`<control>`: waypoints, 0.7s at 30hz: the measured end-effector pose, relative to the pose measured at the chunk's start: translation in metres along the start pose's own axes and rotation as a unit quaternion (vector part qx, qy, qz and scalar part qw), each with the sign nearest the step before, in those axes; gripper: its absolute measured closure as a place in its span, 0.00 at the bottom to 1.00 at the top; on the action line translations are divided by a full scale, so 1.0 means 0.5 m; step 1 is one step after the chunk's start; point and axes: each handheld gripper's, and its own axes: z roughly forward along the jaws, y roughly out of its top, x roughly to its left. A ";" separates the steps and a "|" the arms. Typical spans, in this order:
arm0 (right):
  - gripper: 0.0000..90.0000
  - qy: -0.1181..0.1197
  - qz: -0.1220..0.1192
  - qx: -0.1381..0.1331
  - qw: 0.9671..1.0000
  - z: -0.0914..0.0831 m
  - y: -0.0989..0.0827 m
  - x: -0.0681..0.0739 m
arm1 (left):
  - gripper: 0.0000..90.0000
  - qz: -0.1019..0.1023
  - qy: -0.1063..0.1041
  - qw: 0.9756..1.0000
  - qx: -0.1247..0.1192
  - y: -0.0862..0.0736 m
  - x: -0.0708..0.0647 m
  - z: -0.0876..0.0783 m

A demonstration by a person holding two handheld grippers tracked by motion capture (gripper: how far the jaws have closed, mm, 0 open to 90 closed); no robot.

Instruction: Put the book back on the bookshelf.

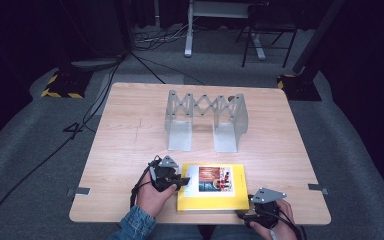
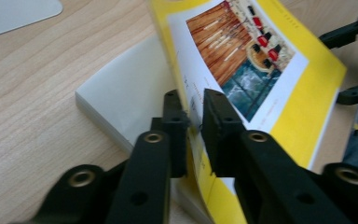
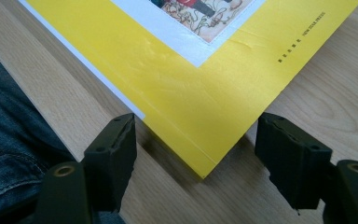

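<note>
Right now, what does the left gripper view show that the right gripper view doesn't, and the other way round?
Left gripper view: the left gripper pinching the lifted yellow cover, the white page block bared beneath, and the cover picture.

Right gripper view: the right gripper with jaws open either side of the book's near corner, without touching it, small print along the cover's edge, and a denim leg.

Both: the yellow book on the wooden table.

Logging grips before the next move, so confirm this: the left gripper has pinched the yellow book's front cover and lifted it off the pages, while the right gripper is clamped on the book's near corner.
One slip: the right gripper is not clamped. The right gripper view shows its jaws open, standing apart on either side of the yellow book at its corner. The left gripper does pinch the lifted cover.
</note>
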 end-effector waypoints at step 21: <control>0.35 -0.017 -0.011 -0.016 1.000 -0.019 0.004 -0.001 | 1.00 0.045 -0.011 0.998 -0.036 0.023 -0.044 -0.054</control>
